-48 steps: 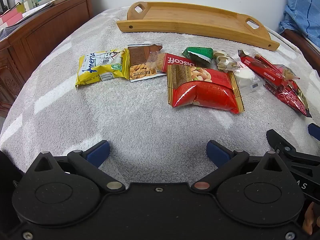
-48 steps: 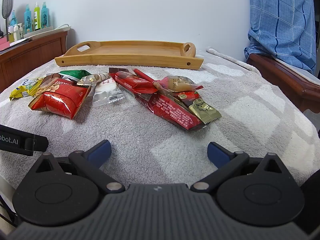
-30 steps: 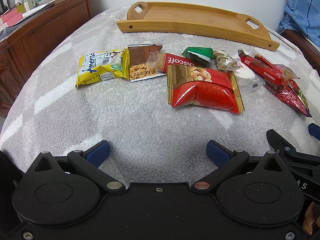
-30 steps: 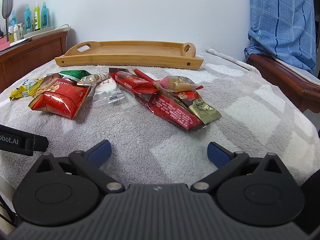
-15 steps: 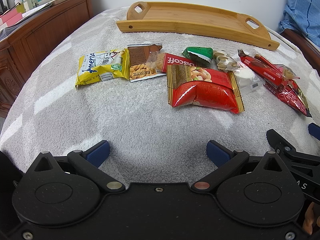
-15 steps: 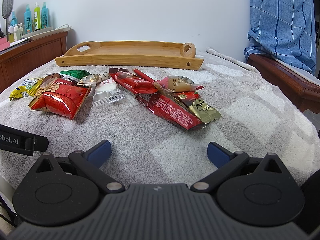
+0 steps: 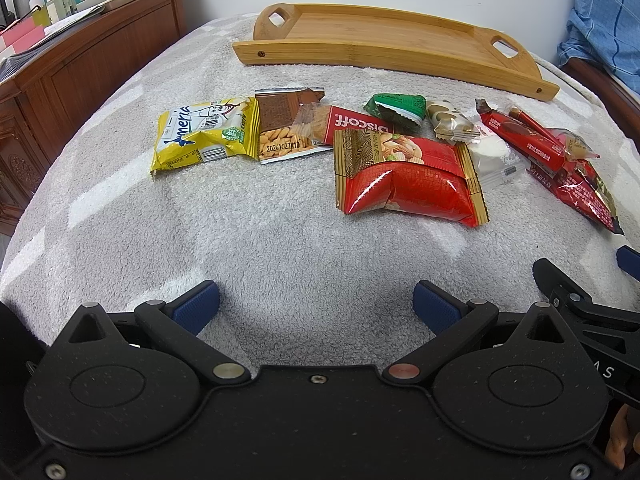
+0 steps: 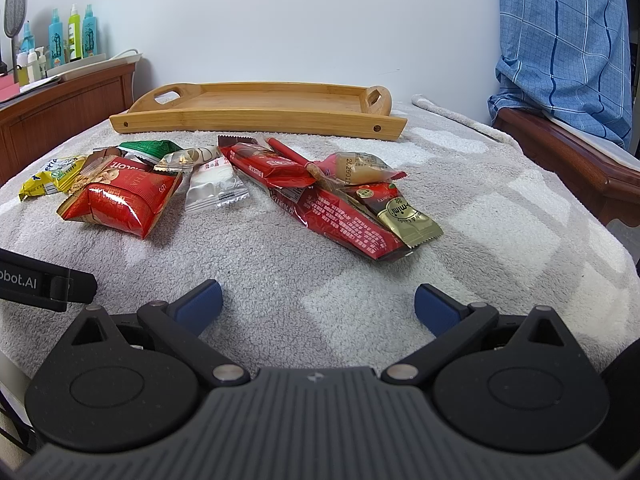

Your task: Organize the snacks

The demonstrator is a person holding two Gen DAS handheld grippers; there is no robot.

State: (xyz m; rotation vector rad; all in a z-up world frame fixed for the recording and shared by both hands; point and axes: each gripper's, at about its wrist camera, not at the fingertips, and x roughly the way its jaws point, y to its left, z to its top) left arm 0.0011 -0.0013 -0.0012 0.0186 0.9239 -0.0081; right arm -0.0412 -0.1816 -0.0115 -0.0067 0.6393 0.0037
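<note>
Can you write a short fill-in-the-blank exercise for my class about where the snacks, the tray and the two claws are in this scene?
1. The wooden tray holds ____ snacks.
2. The snacks lie on a grey ____.
3. The left claw and the right claw both have their jaws ____.
4. The packet farthest left in the row, next to the peanut packet, is coloured ____.

Missing words: no; blanket; open; yellow
</note>
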